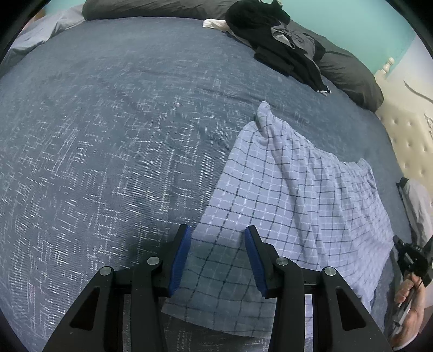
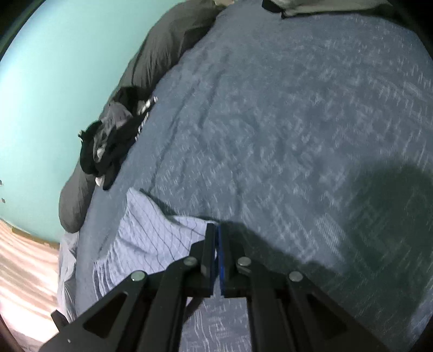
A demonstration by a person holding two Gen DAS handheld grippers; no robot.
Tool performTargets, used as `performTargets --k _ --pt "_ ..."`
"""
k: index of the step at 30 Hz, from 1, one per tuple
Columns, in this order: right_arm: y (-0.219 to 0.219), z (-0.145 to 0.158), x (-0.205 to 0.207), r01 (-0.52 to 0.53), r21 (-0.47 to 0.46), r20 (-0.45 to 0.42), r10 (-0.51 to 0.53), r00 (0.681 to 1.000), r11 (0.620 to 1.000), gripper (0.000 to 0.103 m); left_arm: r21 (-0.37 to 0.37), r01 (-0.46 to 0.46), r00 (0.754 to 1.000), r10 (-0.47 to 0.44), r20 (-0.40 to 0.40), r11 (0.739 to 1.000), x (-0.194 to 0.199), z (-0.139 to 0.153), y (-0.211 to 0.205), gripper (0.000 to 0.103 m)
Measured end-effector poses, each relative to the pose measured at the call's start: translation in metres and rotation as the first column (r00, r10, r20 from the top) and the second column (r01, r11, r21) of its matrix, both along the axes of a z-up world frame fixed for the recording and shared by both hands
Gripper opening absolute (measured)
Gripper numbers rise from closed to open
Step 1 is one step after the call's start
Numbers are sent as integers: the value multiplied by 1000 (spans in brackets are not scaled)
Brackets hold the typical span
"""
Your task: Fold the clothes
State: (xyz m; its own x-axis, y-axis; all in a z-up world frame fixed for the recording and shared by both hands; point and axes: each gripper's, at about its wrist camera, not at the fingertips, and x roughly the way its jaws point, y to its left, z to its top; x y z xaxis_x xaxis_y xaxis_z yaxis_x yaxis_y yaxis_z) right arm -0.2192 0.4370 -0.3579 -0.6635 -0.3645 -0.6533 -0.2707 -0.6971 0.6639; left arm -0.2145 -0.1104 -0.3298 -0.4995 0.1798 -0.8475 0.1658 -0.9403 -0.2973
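A: Starting at the left, what lies on the bed?

B: In the left wrist view the blue bedspread (image 1: 108, 149) fills everything from nine o'clock to the centre, bare and fairly flat. A dark pillow (image 1: 151, 9) runs along its far edge at twelve o'clock.

A: Any container?

B: None shows. The nearest thing to one is the heap of dark clothes (image 1: 281, 40) at one o'clock, piled loose on the bedspread against a second dark pillow (image 1: 349, 73).

A: And the piece being folded?

B: The checked cloth (image 1: 292, 195) lies from the centre toward four o'clock, partly lifted, one corner standing up in a peak. Its near end runs under the left gripper (image 1: 217, 260).

A: How does that gripper stand?

B: Its blue pads (image 1: 180, 260) are spread, hanging over the cloth's near end; whether they touch it I cannot tell.

A: The other one?

B: The right gripper (image 2: 216, 238), in its own view, has its pads pressed together, pinching an edge of the checked cloth (image 2: 151, 230) at its tip. In the left view a hand (image 1: 408, 300) holds it at four o'clock.

A: Edges and room?

B: The bed's right edge meets a tufted cream headboard (image 1: 411, 140) at three o'clock. In the right view the bedspread (image 2: 297, 121) is open from the centre to three o'clock; a wooden floor (image 2: 24, 260) shows at eight o'clock, past the bed's edge.
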Motion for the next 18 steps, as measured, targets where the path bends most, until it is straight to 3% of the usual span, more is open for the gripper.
performTargets --k 13,18 --pt "13 -12 -2 44 -41 19 -43 999 998 2 -37 26 1000 -25 12 999 16 3 -8 45" --pt "11 -12 -1 40 -46 18 -39 999 998 2 -86 60 998 -59 9 994 24 7 -5 45"
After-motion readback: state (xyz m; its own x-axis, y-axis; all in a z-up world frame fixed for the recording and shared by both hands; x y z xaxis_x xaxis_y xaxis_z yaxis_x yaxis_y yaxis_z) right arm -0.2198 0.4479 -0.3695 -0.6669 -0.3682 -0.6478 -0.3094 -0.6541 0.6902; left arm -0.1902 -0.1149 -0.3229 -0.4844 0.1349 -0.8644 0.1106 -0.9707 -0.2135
